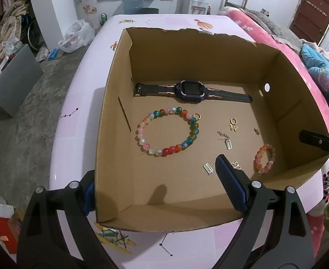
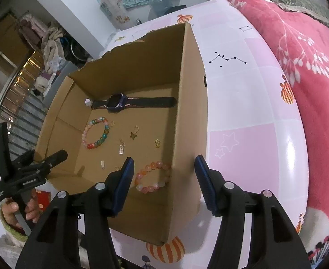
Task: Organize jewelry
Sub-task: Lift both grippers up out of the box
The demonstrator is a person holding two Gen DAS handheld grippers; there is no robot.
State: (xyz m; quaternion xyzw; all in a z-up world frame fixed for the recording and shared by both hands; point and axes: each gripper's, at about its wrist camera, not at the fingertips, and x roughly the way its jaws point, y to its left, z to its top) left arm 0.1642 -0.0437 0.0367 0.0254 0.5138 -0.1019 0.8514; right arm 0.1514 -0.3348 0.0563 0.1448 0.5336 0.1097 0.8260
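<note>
Inside cardboard box [image 1: 209, 51] on pink table [image 1: 79, 116]: watch [image 1: 190, 90] near far wall, big colourful bracelet [image 1: 167, 134] in middle, small orange bracelet [image 2: 152, 177] by right wall, small charms [image 1: 228, 143] between the bracelets. Left gripper [image 1: 155, 186] spread wide, straddling box left wall, pinching nothing. Right gripper [image 2: 164, 183] spread, straddling right wall, orange bracelet just beside its inner finger, untouched.

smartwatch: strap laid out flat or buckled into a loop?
Laid out flat. The smartwatch lies face up on the floor of the cardboard box near the far wall, both strap halves stretched straight out to either side, unbuckled.
</note>
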